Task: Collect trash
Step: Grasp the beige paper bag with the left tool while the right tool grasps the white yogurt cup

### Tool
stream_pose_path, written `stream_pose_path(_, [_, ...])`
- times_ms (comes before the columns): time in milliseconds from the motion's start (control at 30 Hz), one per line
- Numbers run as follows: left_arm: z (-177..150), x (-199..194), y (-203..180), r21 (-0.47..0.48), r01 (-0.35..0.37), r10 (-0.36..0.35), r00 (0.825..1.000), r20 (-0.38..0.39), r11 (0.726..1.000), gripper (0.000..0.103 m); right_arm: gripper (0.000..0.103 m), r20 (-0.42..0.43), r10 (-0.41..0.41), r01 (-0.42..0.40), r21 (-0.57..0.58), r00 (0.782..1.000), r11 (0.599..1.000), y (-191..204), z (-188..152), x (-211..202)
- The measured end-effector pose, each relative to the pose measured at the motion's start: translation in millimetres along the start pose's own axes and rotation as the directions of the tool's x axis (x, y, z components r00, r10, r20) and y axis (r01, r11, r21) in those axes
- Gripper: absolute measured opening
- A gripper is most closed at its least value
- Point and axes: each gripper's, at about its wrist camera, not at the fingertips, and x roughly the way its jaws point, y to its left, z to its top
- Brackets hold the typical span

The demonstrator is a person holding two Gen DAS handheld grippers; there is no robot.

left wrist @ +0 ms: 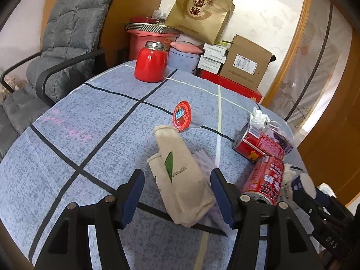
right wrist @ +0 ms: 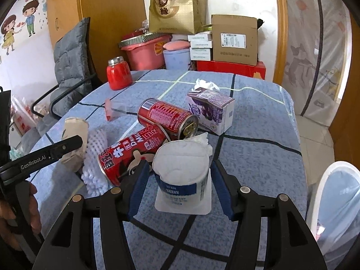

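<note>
Trash lies on a blue checked tablecloth (left wrist: 90, 123). In the left wrist view a beige paper bag (left wrist: 177, 175) lies flat between the fingers of my left gripper (left wrist: 177, 193), which is open with gaps on both sides. My right gripper (right wrist: 181, 183) is open around an upturned white yoghurt cup (right wrist: 182, 168) with a blue label, pads just clear of it. Two red drink cans (right wrist: 168, 117) (right wrist: 130, 153) lie on their sides beside the cup. A purple milk carton (right wrist: 211, 110), a crumpled tissue (right wrist: 205, 84), a red foil lid (left wrist: 182, 117) and a white foam net (right wrist: 94, 157) lie nearby.
A red jar (left wrist: 150, 65) stands at the table's far edge. A white-rimmed bin (right wrist: 333, 193) stands at the right of the table. A grey cushioned chair (left wrist: 67, 45) is on the left. Boxes, tubs and a gold paper bag (left wrist: 200, 11) are stacked behind the table.
</note>
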Motion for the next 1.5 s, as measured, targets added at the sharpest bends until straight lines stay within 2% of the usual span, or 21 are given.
stream_pose_path(67, [0.3,2.4,-2.6,0.019,-0.009,0.009,1.000,0.004,1.000,0.054,0.053,0.002,0.001,-0.001,0.006,1.000,1.000,0.0,-0.3,0.1])
stream_pose_path(133, [-0.2,4.2,-4.7,0.037,-0.020,0.020,1.000,-0.001,0.999,0.037,0.050,0.002,0.000,0.000,0.010,1.000,1.000,-0.9,-0.6,-0.2])
stream_pose_path(200, [-0.8,8.0,-5.5,0.042,-0.030,0.030,0.999,-0.014,0.999,0.031,0.050,0.002,0.000,0.000,0.009,1.000,1.000,-1.0,-0.9,-1.3])
stream_pose_path(267, [-1.3,8.3,-6.1,0.045,-0.033,0.033,0.999,-0.011,0.998,0.030,0.050,0.009,0.001,-0.001,0.011,1.000,1.000,-1.5,-1.5,-4.4])
stream_pose_path(300, [-1.6,7.7,-7.6,0.053,-0.037,0.037,0.999,-0.007,0.998,0.026,0.050,0.012,0.002,-0.002,0.013,1.000,1.000,-1.3,-1.6,-5.3])
stream_pose_path(367, [-1.7,6.6,-9.7,0.061,-0.043,0.043,0.999,-0.003,0.997,0.023,0.050,0.014,0.002,-0.002,0.014,1.000,1.000,-1.7,-2.5,-7.9])
stream_pose_path(433, [-1.9,5.3,-11.6,0.068,-0.046,0.046,0.999,-0.002,0.997,0.013,0.050,0.018,0.001,-0.002,0.016,1.000,1.000,-3.2,-2.7,-11.0])
stream_pose_path(1167, [0.1,-43.1,-23.8,0.122,-0.037,0.027,0.996,0.089,0.992,0.010,0.050,0.065,-0.002,0.000,0.026,0.998,1.000,-11.1,-10.4,-49.5])
stream_pose_path(1500, [-7.2,-74.8,-22.4,0.135,0.037,-0.051,0.994,0.100,0.990,0.009,0.050,0.093,-0.011,0.008,0.038,0.996,0.999,-15.5,-17.9,-75.2])
